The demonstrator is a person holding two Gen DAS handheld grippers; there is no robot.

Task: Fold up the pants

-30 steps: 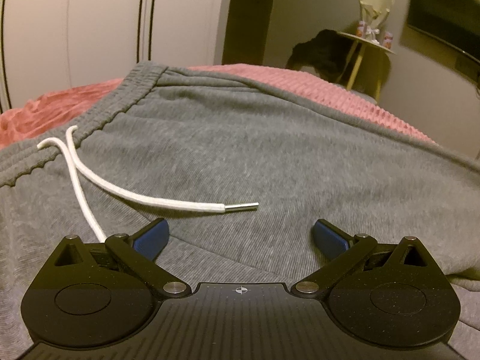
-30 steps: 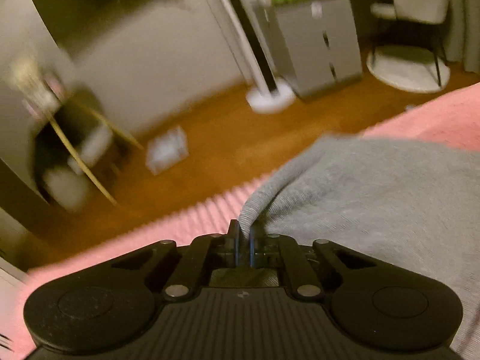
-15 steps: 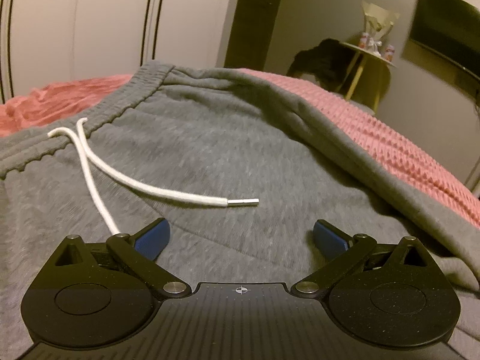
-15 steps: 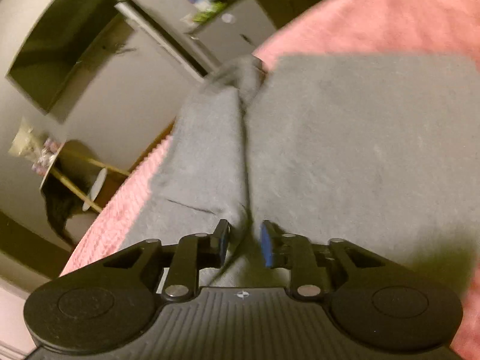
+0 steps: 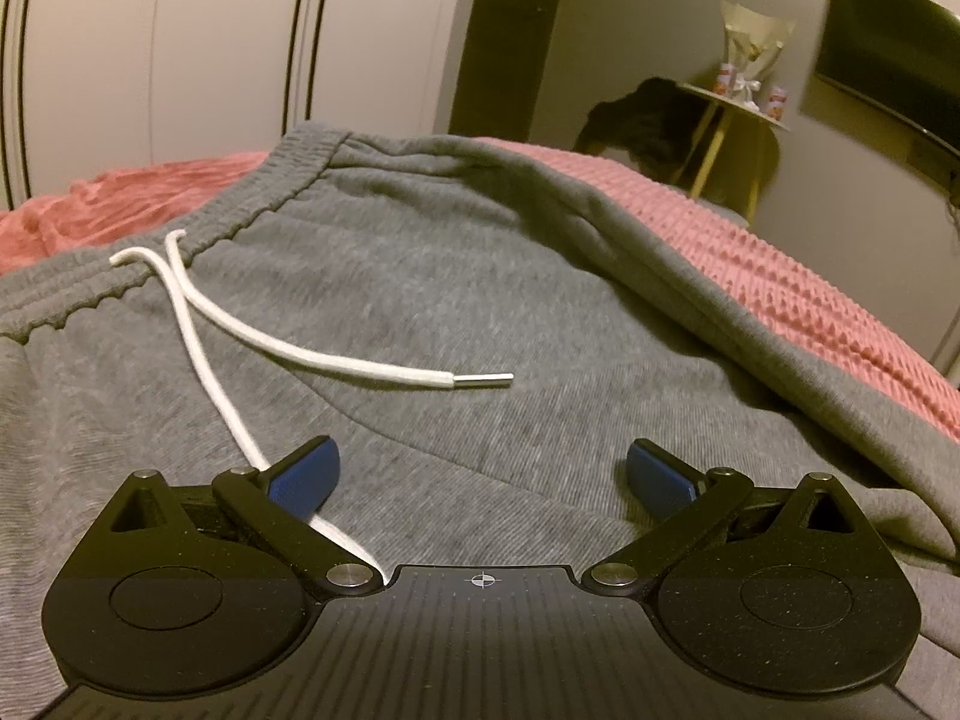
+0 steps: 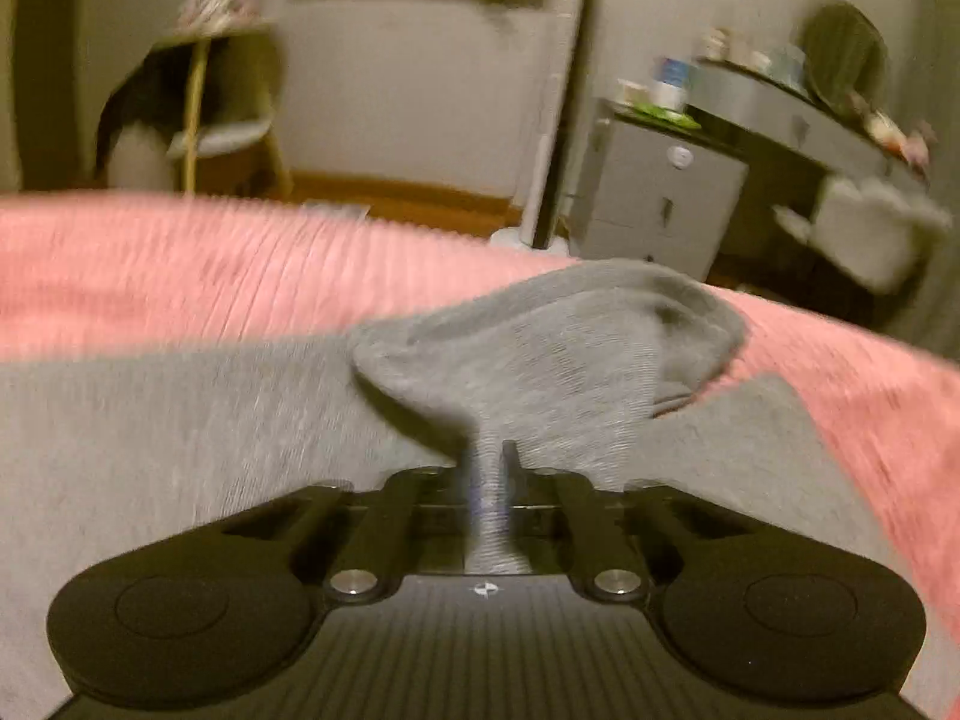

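Grey cotton sweatpants (image 5: 420, 276) spread on pink ribbed bedspread (image 5: 810, 294), waistband at 11 o'clock. Left gripper (image 5: 483, 471) jaws wide open, empty, over white drawstring (image 5: 312, 354). Right gripper (image 6: 487, 468) jaws clamped on bunched pant-leg fabric (image 6: 540, 360).

The pants (image 5: 420, 276) were gray with a white drawstring (image 5: 312, 357). The blanket (image 5: 810, 300) was pink and bumpy. The gripper pads (image 5: 306, 474) were blue.

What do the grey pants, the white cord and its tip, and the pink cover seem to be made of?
Pants: soft matte knit, likely cotton jersey, judging by the fine ribbing and heathered grey. Cord: white woven textile, perhaps cotton, with a braided look. Tip: shiny, smooth, probably metal. Cover: pink textile with a raised waffle pattern; its fibre is unclear.
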